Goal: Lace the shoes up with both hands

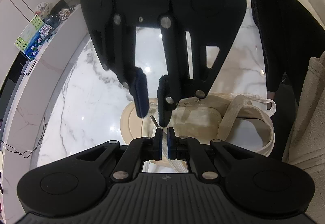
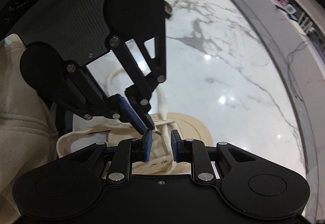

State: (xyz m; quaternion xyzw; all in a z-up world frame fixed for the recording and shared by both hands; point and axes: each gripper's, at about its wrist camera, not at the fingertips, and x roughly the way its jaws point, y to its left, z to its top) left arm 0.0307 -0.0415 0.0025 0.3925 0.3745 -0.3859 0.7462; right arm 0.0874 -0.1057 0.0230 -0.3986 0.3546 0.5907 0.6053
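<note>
A cream canvas shoe is seen lying on a white marble surface, in the lower centre of the left wrist view, its rubber toe cap turned toward the frame's left. In the right wrist view the shoe is found at lower centre, with the toe cap toward the right.

The left tool is shown at the bottom of its own view with its blue pads nearly together, clamped on a flat cream lace close to the lace's end. The dark aglet is seen poking out just beyond the pads. In the right wrist view the same left tool is pictured reaching down from the upper left, its narrow tips pinched on the lace with the aglet protruding.

The right tool is held at a medium gap at the bottom of its own view, nothing gripped, with the aglet lying between and just above its pads. In the left wrist view the right tool is seen descending from the top of the frame, its fingers parted on either side of the lace end.

More lace is draped in loops over the shoe's opening at the right of the left wrist view. Metal eyelets are visible between the right tool's pads.
</note>
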